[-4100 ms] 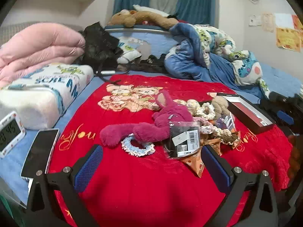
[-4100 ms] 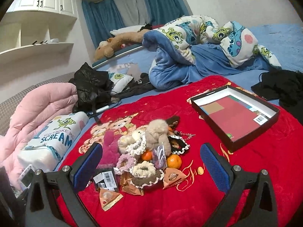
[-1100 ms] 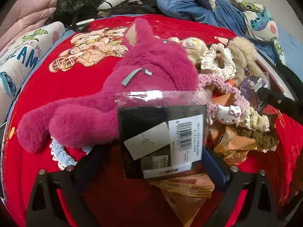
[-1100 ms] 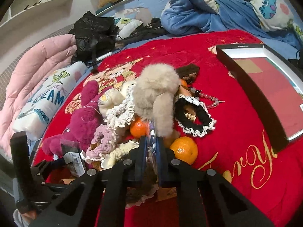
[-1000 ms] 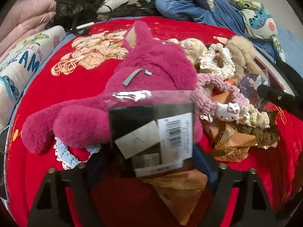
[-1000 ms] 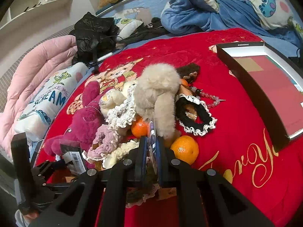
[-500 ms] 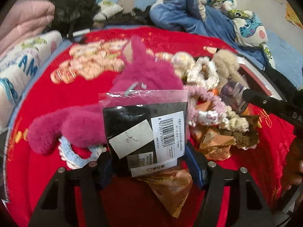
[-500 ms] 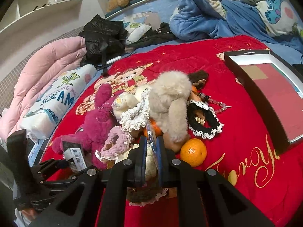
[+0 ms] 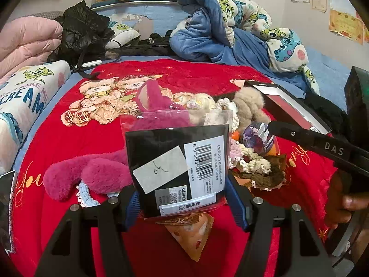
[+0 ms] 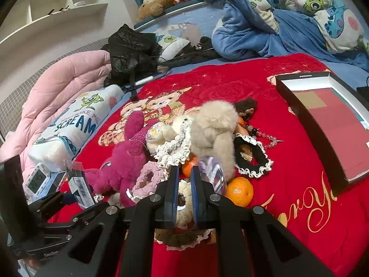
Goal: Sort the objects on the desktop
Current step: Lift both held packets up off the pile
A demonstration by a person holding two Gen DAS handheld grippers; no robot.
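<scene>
My left gripper (image 9: 184, 199) is shut on a clear packet (image 9: 177, 164) holding a black card with a barcode label, lifted above the red blanket (image 9: 69, 143). Behind it lies a magenta plush (image 9: 92, 173) in a pile of scrunchies and snack packets (image 9: 191, 233). My right gripper (image 10: 184, 181) is shut on a round purple badge in a clear sleeve (image 10: 214, 173), which sticks out to the right of its fingers over the pile. In the left wrist view that badge (image 9: 257, 136) sits at the tip of the right gripper's fingers (image 9: 299, 136). A beige plush (image 10: 212, 127) and an orange (image 10: 239, 190) lie close by.
An open black box (image 10: 322, 120) with a red bottom rests on the blanket to the right. A clock (image 10: 37, 181) and a phone (image 9: 5, 198) lie at the left edge by a printed pillow (image 10: 76, 124). Quilts, a black bag and soft toys are heaped at the back.
My left gripper has risen with the packet, clear of the pile, and tilted up so more of the room shows. The right gripper has stayed shut on the badge and barely shifted.
</scene>
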